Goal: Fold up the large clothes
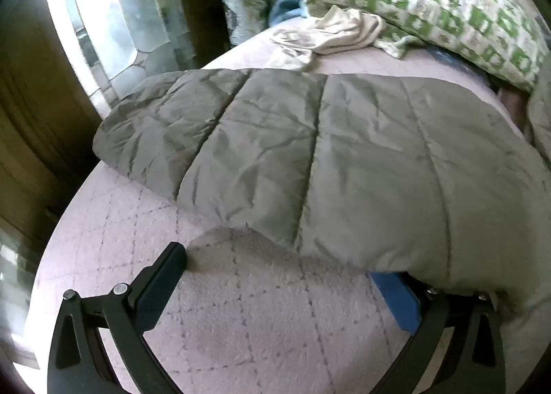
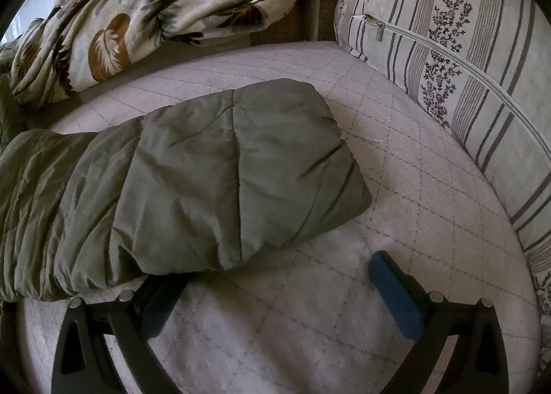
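Left gripper (image 1: 280,273): jaws spread wide, nothing clamped; its right finger is tucked under the near hem of the jacket.
Right gripper (image 2: 275,285): jaws wide apart, empty; its left finger is hidden under the jacket's near edge.
Quilted olive jacket (image 1: 310,153): lies across the pink quilted bedspread (image 1: 241,308), one end (image 2: 241,166) already doubled into a thick pad.
Surroundings: green patterned pillow (image 1: 430,4), cream cloth (image 1: 330,35), leaf-print sheet (image 2: 155,11), striped cushion (image 2: 465,66).
Risk: closing now could pinch only one slippery layer, so the puffy fold springs open.
Risk: the bedspread may get caught beneath a finger and drag along.
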Motion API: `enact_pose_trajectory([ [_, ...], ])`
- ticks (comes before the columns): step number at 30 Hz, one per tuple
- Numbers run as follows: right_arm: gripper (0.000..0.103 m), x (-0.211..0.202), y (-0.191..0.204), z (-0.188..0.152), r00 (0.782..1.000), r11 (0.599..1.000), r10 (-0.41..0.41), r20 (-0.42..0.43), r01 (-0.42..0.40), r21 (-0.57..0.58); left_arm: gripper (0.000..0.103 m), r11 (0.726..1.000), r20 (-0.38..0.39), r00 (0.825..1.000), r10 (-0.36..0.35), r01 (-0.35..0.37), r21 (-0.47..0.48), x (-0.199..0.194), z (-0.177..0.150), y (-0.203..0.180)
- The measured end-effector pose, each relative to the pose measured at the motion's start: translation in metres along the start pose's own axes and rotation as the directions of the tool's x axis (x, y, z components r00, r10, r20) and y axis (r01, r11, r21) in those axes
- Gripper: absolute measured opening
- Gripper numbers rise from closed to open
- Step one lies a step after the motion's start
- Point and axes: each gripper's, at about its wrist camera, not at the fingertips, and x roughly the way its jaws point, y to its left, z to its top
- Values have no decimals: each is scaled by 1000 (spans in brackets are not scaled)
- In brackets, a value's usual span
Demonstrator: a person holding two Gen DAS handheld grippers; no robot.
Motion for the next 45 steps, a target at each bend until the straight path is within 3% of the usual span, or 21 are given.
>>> enact_pose_trajectory([
  [3,103,0,0,0,1000,1000,1,-1,-1,0,103,998,55,998,-24,27,-50,-30,-14,19],
  [7,103,0,0,0,1000,1000,0,-2,0,0,103,1000,159,987,-13,17,-24,-94,-38,33],
  [12,103,0,0,0,1000,1000,0,-2,0,0,103,991,245,964,-101,118,-56,-176,-82,44],
  [17,103,0,0,0,1000,1000,-1,-3,1,0,103,977,246,949,-197,210,-28,-207,-102,11],
  [20,103,-1,-1,-1,1000,1000,2,2,-2,1,103,978,241,949,-203,209,0,-217,-107,-20],
  [27,103,-8,1,-6,1000,1000,-18,-19,19,23,103,972,290,928,-233,217,86,-240,-123,-78],
  [30,103,-35,11,-20,996,992,74,-42,-70,104,103,960,282,918,-280,268,81,-249,-126,-78],
  [31,103,-58,17,-32,991,982,135,2,-134,135,103,957,276,916,-291,281,78,-250,-126,-78],
  [35,103,-152,51,-73,966,973,177,189,-200,112,103,946,266,908,-324,319,63,-261,-128,-75],
  [37,103,-211,79,-95,934,971,195,299,-227,75,103,940,278,898,-339,337,58,-270,-130,-74],
  [38,103,-247,101,-109,907,971,201,369,-235,48,103,938,284,895,-345,341,64,-274,-132,-70],
  [40,103,-288,134,-134,869,971,202,452,-239,27,103,935,296,888,-353,346,77,-287,-139,-68],
  [41,103,-296,146,-143,863,969,204,462,-246,31,103,933,297,885,-359,350,85,-291,-141,-65],
  [43,103,-298,179,-161,895,953,261,361,-299,53,103,931,308,879,-364,348,109,-302,-152,-64],
  [45,103,-295,203,-176,881,927,350,318,-374,18,103,933,314,879,-358,333,133,-309,-160,-61],
])
